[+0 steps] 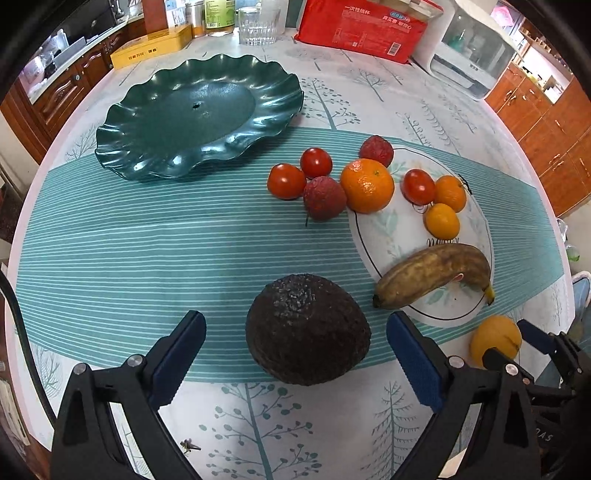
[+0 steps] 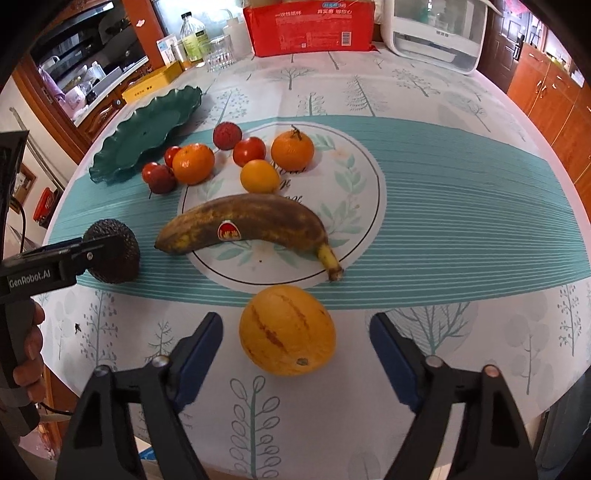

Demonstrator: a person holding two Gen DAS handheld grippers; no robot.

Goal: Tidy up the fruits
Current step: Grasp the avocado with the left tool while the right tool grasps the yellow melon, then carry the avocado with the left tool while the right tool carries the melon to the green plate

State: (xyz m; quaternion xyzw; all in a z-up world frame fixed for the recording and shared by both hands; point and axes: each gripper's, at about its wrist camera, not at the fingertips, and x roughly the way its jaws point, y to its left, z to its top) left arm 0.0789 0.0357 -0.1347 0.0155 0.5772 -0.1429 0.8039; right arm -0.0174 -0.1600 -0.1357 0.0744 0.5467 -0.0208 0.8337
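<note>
Both grippers pointed steeply down at the table (image 2: 461,147). Left gripper (image 1: 295,325) had jaws wide apart, straddling the dark avocado (image 1: 308,328) with clear gaps on both sides, pads not touching it. Right gripper (image 2: 295,328) likewise spread around the yellow striped melon (image 2: 287,330), gaps either side, nothing gripped. In the right wrist view, the left gripper's body showed at the left edge, held by a hand (image 2: 31,339) partly cut off by the frame; it covered part of the avocado. Melon half hidden behind the right gripper in the left wrist view. Brown spotted banana (image 2: 255,225) lay near the front of the printed circle on the tablecloth, red sticker on it, text unreadable. Oranges, tomatoes and lychees clustered beyond it, beside the green scalloped plate (image 1: 147,147), which held nothing. "GenRobot.AI" readable on the left gripper's body. Red package (image 2: 310,29) at the table's far side carried Chinese print, too small to read surely. Circle lettering mostly covered by fruit.
</note>
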